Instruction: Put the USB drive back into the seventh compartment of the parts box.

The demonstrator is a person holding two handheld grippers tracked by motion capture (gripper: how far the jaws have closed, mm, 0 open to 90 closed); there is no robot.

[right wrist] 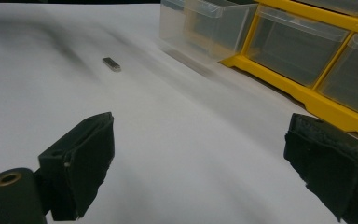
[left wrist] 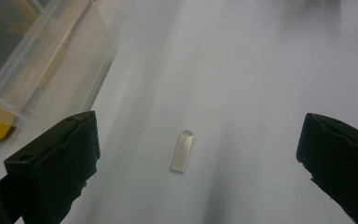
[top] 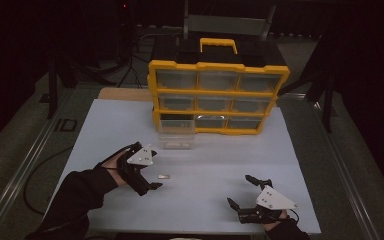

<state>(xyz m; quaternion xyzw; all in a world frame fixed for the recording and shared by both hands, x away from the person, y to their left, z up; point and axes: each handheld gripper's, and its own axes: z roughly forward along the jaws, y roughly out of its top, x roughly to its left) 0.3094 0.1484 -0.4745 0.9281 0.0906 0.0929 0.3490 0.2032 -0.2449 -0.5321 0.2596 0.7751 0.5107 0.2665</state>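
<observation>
both grippers gape empty; left gripper (left wrist: 198, 154) straddles the metal strip (left wrist: 183, 151) (high view adds the organizer (top: 218, 95)).

Dim, dark-edged high view; brighter, motion-smeared close views with soft shadows.

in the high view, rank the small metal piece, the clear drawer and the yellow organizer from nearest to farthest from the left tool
1. small metal piece, on the white mat just off the left tool, beside its tips.
2. clear drawer, pulled out, farther up the mat.
3. yellow organizer, upright at the mat's far edge.
</observation>
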